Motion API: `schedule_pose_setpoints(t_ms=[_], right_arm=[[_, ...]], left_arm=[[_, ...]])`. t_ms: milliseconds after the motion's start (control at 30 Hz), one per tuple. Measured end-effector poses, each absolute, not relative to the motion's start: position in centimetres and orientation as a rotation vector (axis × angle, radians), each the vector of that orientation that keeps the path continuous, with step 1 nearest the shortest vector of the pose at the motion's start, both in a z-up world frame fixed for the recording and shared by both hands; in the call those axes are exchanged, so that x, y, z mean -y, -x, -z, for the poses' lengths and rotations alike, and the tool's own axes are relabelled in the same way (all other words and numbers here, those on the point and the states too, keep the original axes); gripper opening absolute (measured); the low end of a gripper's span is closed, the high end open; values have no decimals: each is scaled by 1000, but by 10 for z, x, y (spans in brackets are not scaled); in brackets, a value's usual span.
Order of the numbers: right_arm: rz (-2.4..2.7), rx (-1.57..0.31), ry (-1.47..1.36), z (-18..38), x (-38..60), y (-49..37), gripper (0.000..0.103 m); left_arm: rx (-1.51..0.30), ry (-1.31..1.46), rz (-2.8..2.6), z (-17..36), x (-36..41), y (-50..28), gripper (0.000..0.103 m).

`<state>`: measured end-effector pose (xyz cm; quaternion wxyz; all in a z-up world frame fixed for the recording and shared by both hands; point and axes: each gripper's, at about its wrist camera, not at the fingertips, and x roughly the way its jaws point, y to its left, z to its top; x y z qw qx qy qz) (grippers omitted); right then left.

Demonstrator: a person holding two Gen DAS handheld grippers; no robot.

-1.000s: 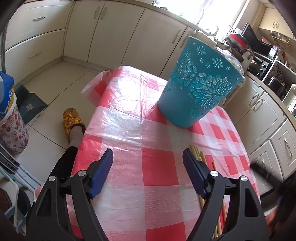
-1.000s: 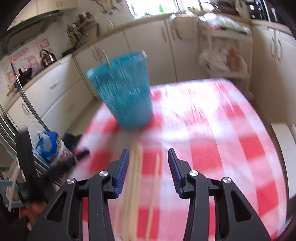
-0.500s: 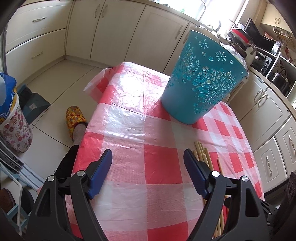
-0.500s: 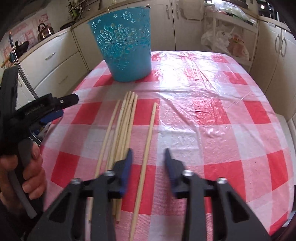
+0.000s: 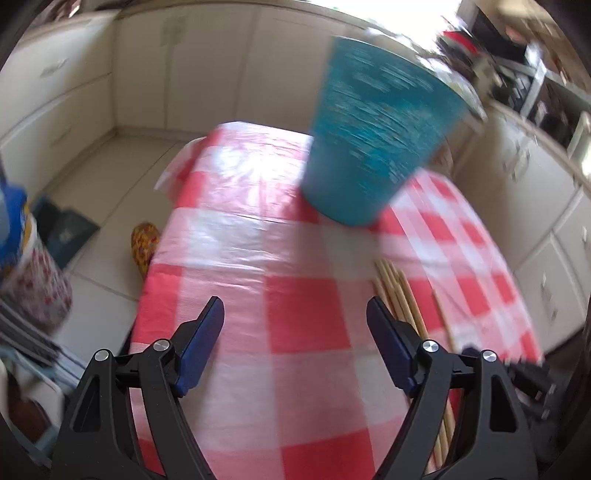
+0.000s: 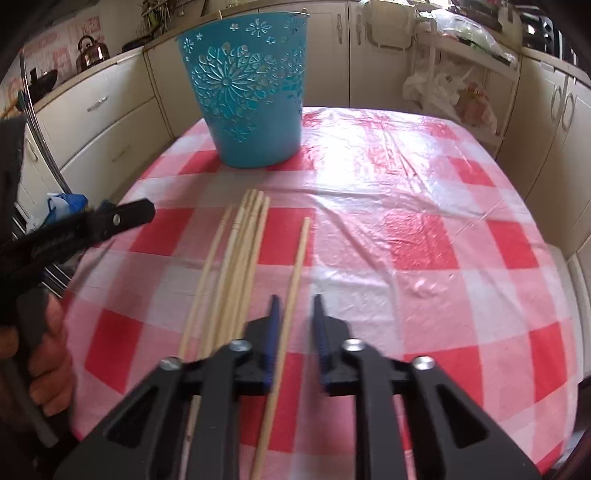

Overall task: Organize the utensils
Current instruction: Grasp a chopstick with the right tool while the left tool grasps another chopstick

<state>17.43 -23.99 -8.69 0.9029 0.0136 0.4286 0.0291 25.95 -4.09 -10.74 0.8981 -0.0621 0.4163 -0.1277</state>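
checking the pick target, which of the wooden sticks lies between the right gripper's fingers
The lone stick, apart to the right of the bunched sticks; it alone passes between the right gripper.

Glossy, crinkled plastic tablecloth (image 6: 406, 192) in red and white checks, catching glare. Pale, matt wooden sticks (image 6: 240, 251) just ahead of the right gripper (image 6: 295, 314). Smooth teal plastic bin (image 6: 251, 92) with pierced flower pattern beyond. Matt black plastic gripper arms, ribbed blue pads (image 6: 274, 332), shiny metal screws (image 6: 240, 346).

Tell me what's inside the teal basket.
Only the teal basket outer wall and rim show; one thin stick tip seems to poke above the rim. The rest inside is hidden.
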Motion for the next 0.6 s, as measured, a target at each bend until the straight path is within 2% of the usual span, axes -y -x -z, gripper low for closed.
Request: schedule_pose_setpoints(t_ms=[267,600], right_arm=[[-74,-866,-104,88,263,-169,7],[-89,-894,-124,85,264,-180,9]], left_arm=[[-909,-114,250,114,97,-254,75],[-950,-155,239,119,115,-266,72]])
